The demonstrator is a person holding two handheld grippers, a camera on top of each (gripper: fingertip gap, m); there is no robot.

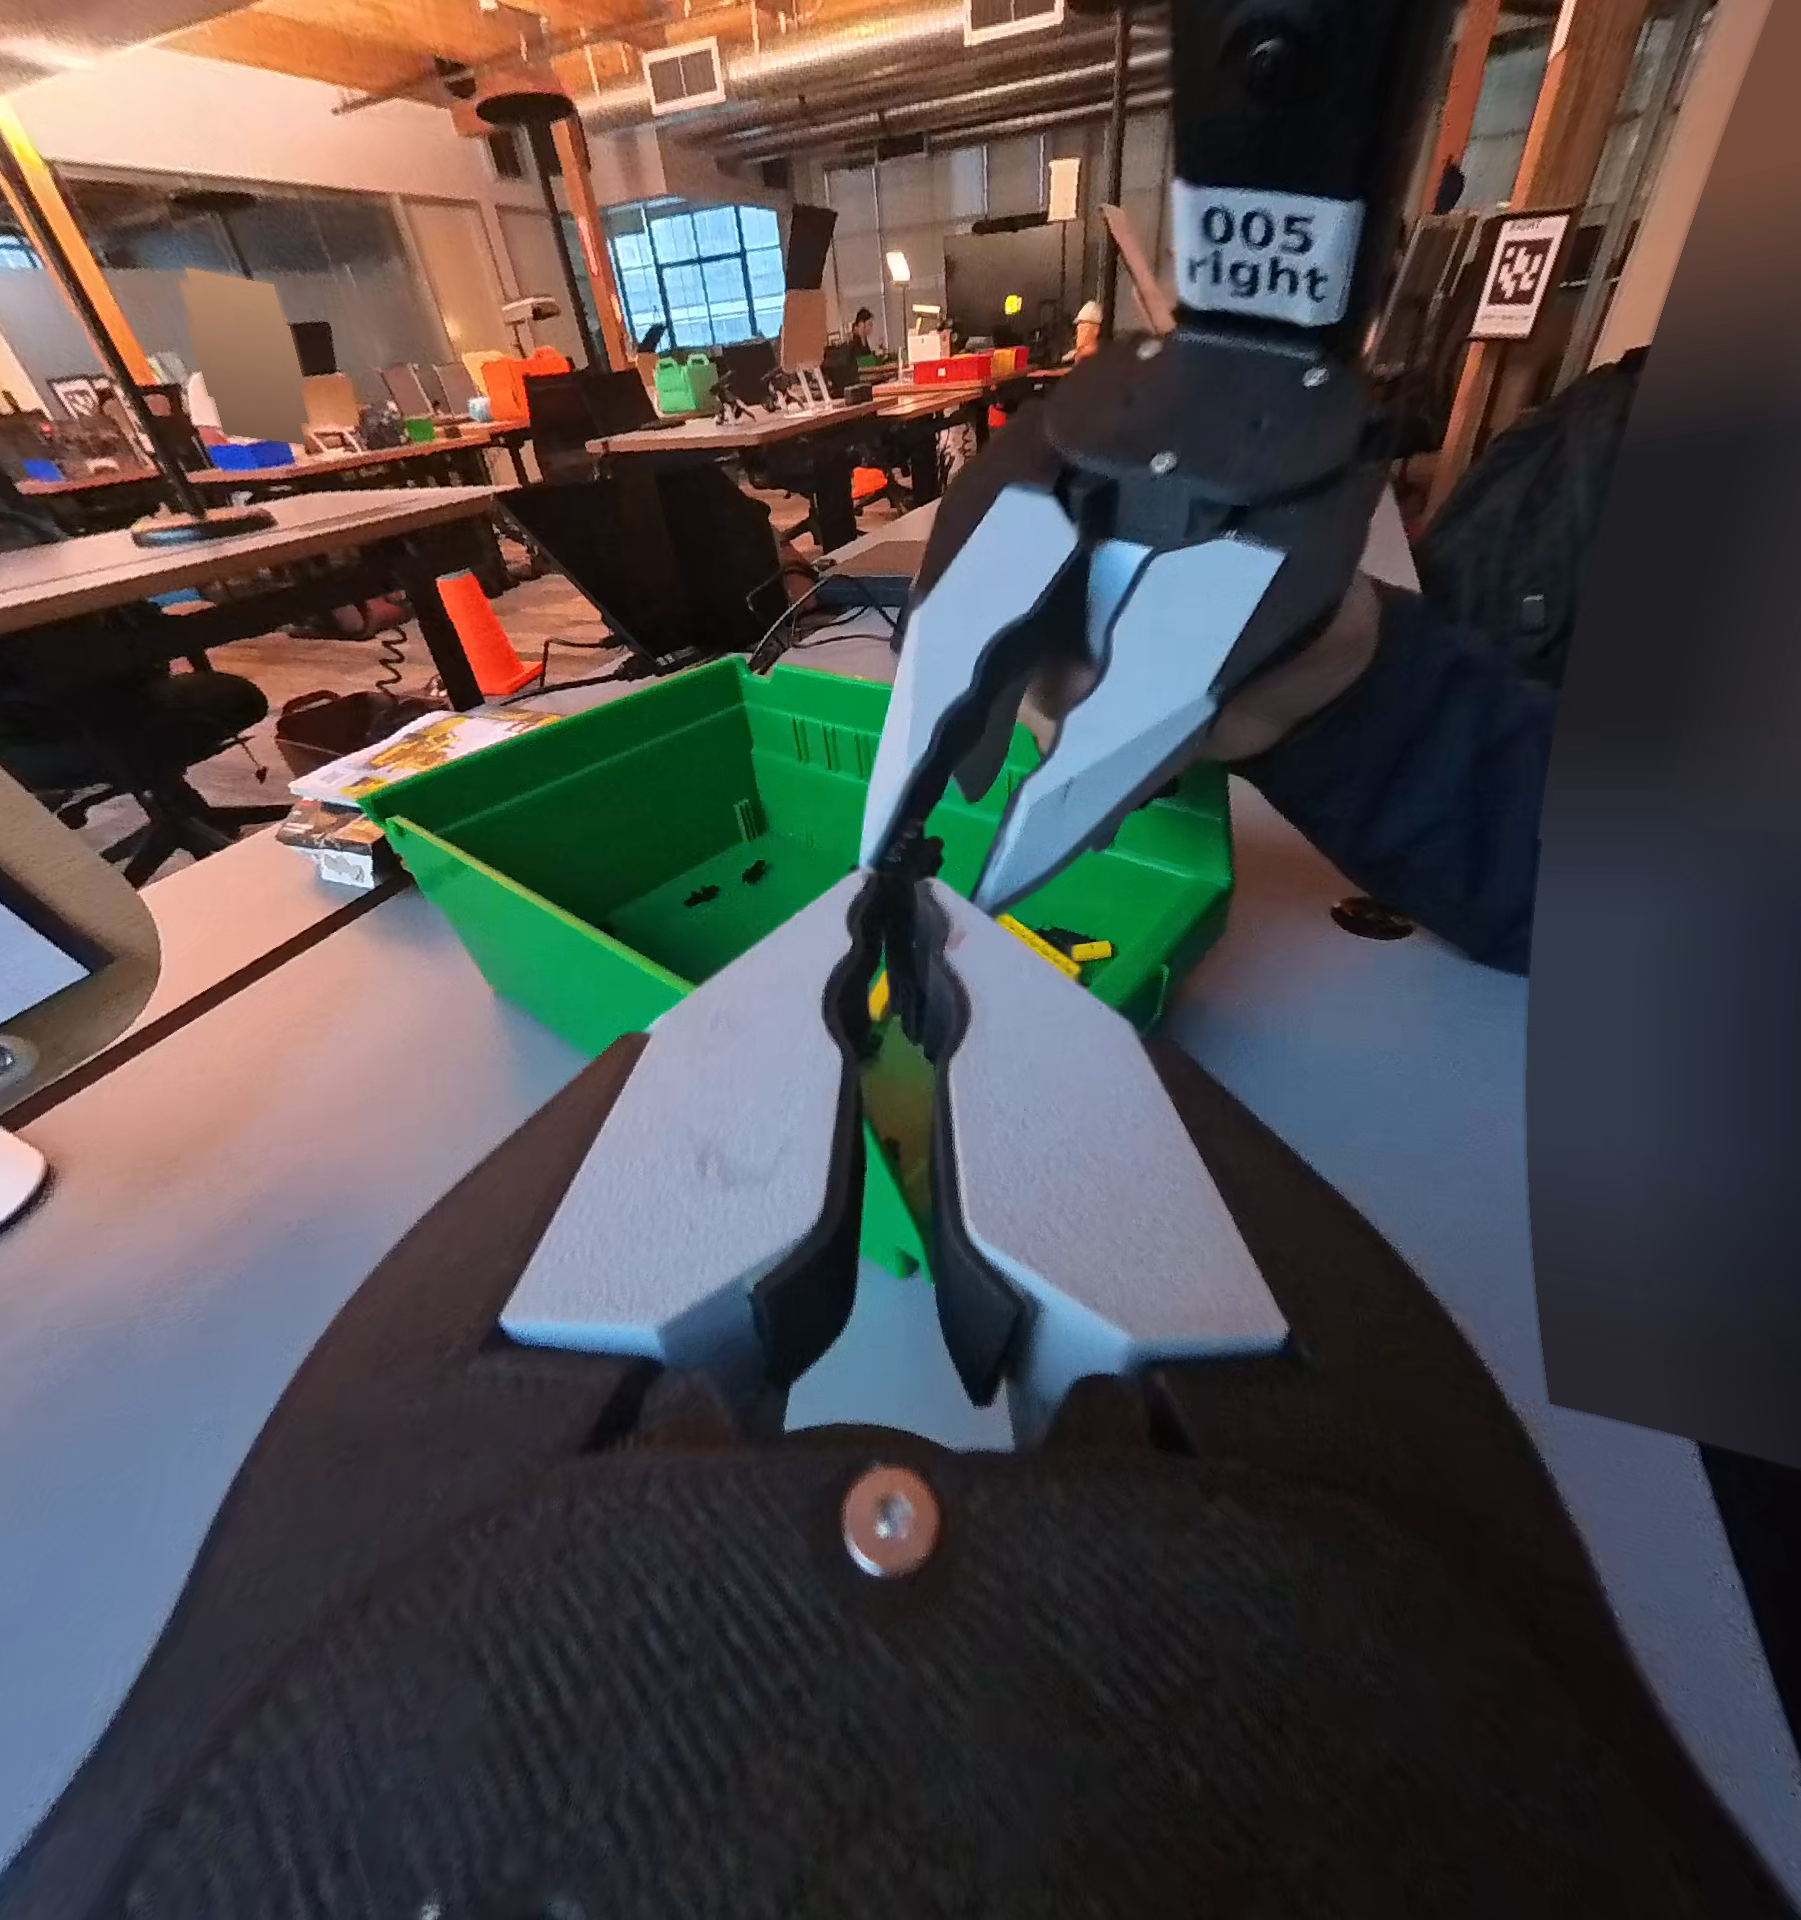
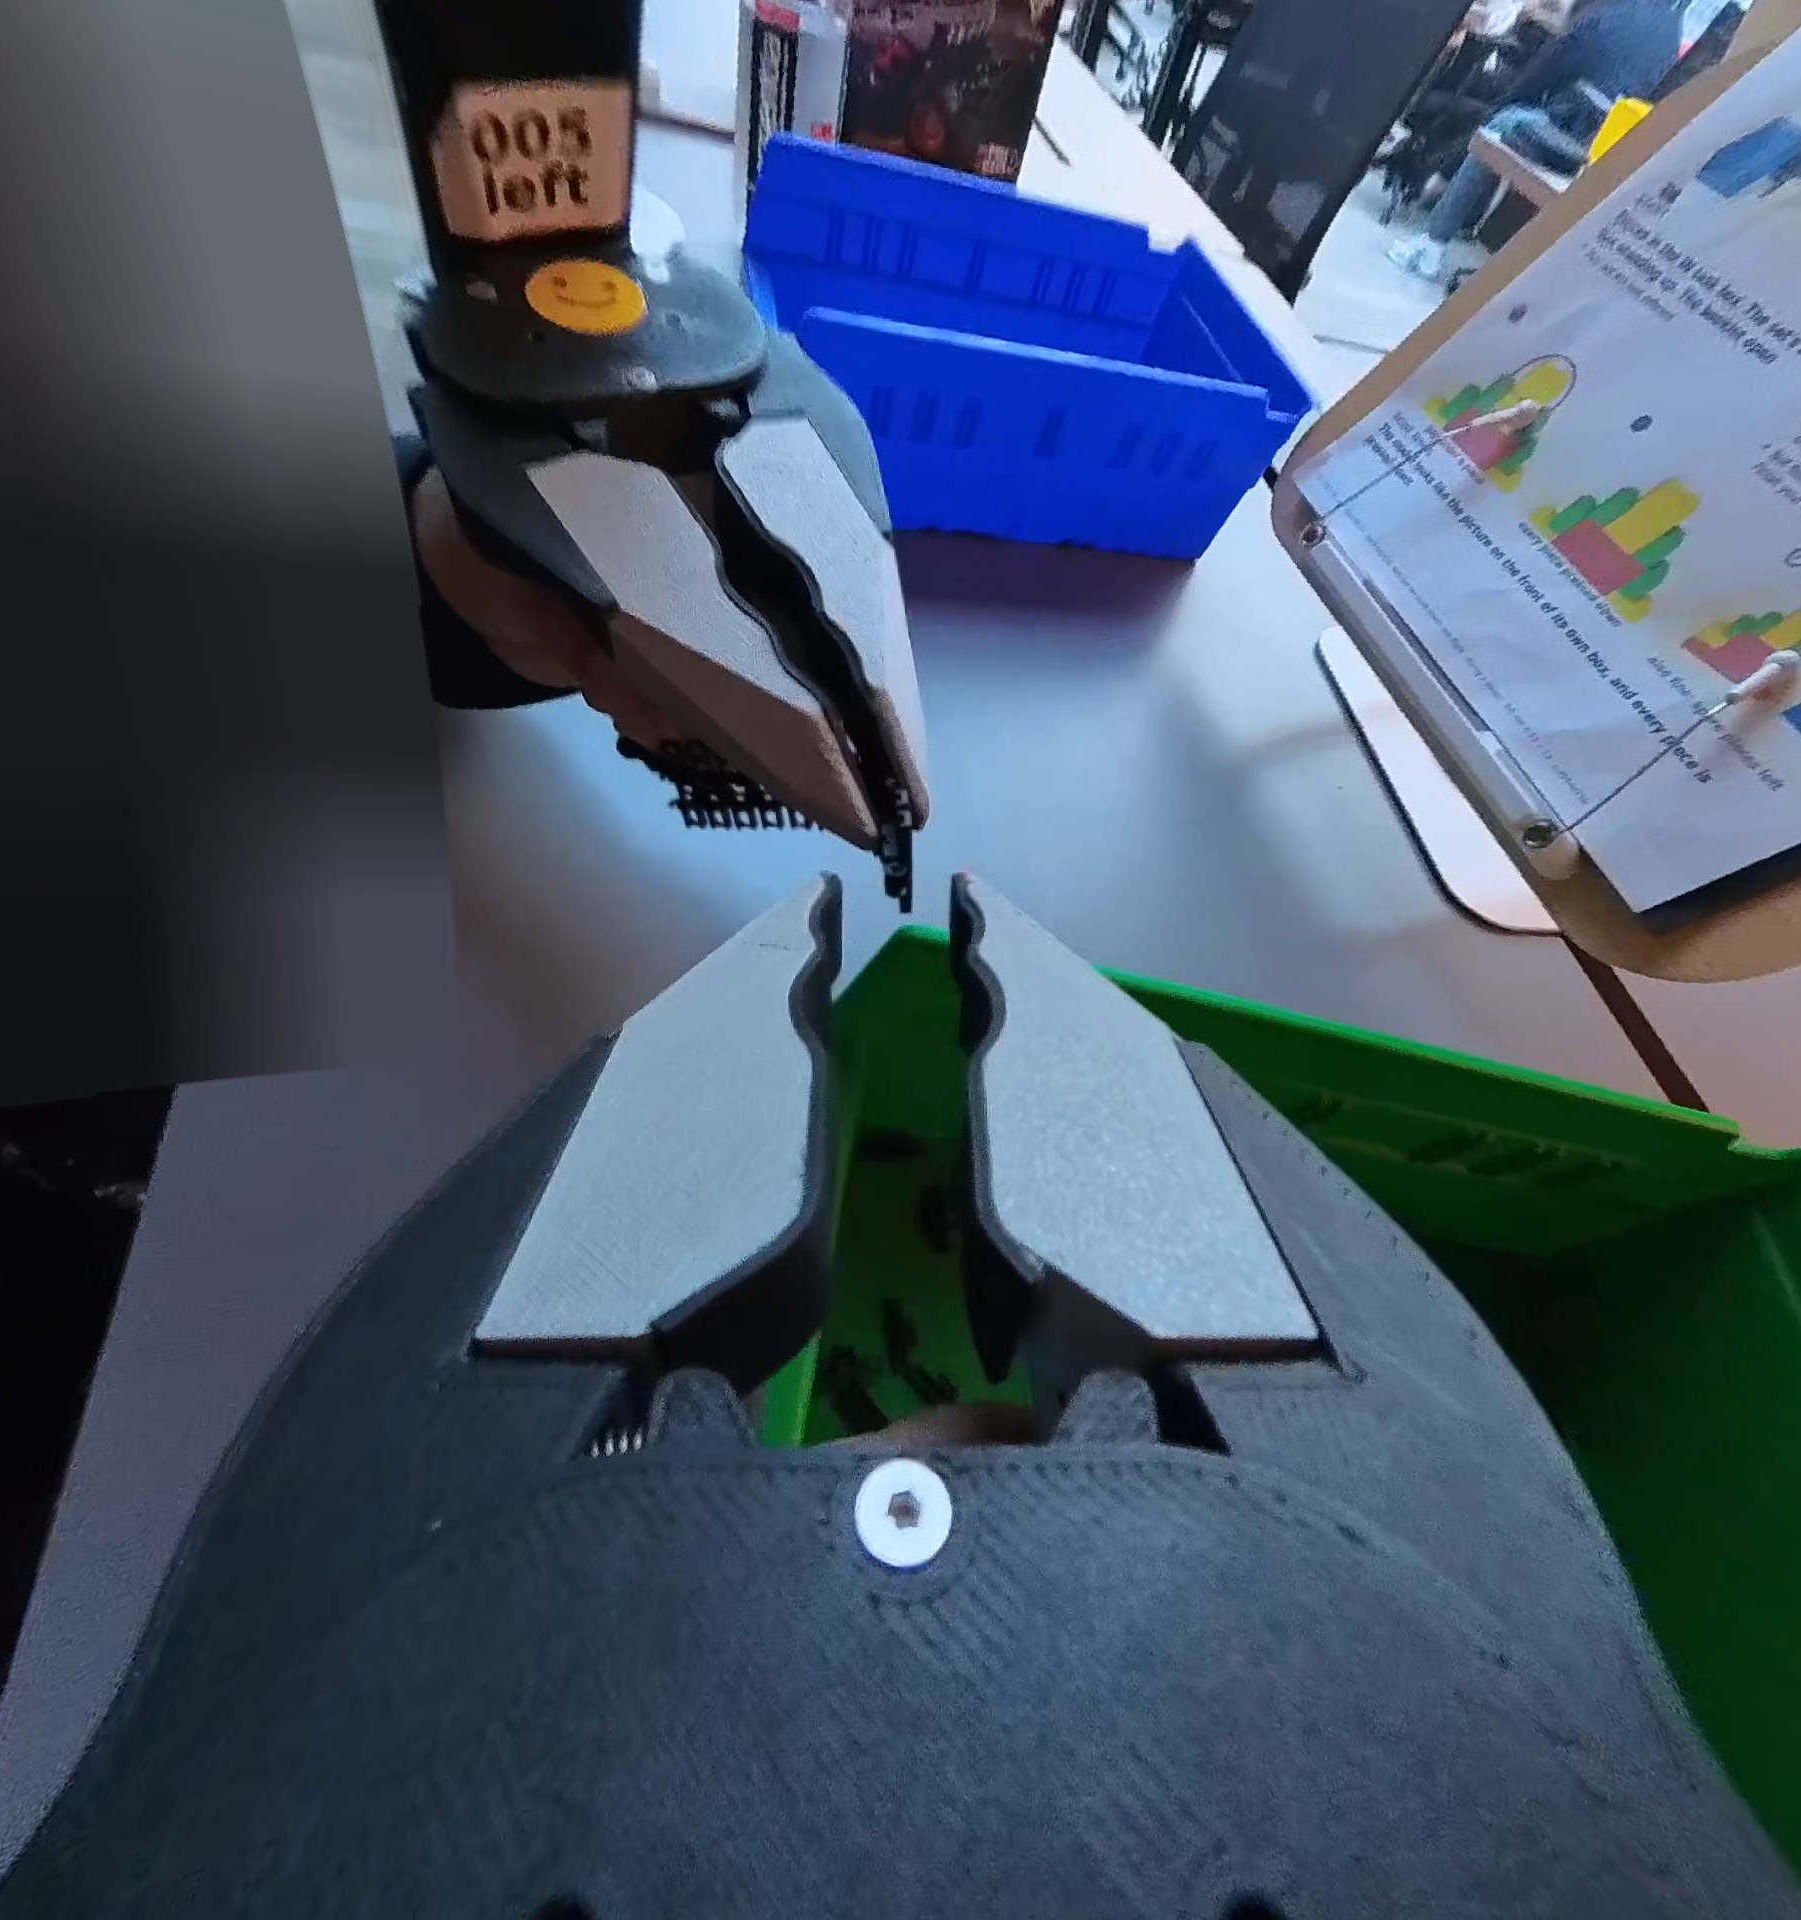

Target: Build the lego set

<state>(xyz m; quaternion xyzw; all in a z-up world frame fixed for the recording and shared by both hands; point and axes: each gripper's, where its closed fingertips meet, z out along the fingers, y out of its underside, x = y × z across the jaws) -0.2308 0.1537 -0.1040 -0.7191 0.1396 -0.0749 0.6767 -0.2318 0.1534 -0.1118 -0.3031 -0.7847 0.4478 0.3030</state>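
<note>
The black lego assembly [image 2: 771, 805] is up in the air above the table, pinched in the left gripper [image 1: 901, 914], whose jaws are clamped down on it with only the piece's own thickness between them. From the right wrist view it reads as a flat, studded black piece: one end pokes out below the fingertips, the rest sticks out sideways behind them. It looks light and rigid, hard smooth plastic, so I'd judge it apt to pivot or slip if squeezed on a corner, and its pressed joints could pop apart under a twist. Best hold, by my reading, is flat across the broad faces, near the middle, leaving the free end clear for mating.

The right gripper [image 2: 896, 899] faces it, tips just beside that protruding end, jaws parted a modest gap and holding nothing. In the left wrist view its tips seem to meet the piece, but I can't tell whether they touch.

Below sits the green bin [image 1: 563, 831], with small black pieces [image 1: 724, 883] and yellow pieces [image 1: 1067, 948] loose on its floor. Beyond that, a blue bin [image 2: 1031, 416] rests on the grey table [image 2: 1135, 779], and an instruction sheet [image 2: 1602, 499] leans on a stand at the right. A booklet [image 1: 428, 750] lies behind the green bin.
</note>
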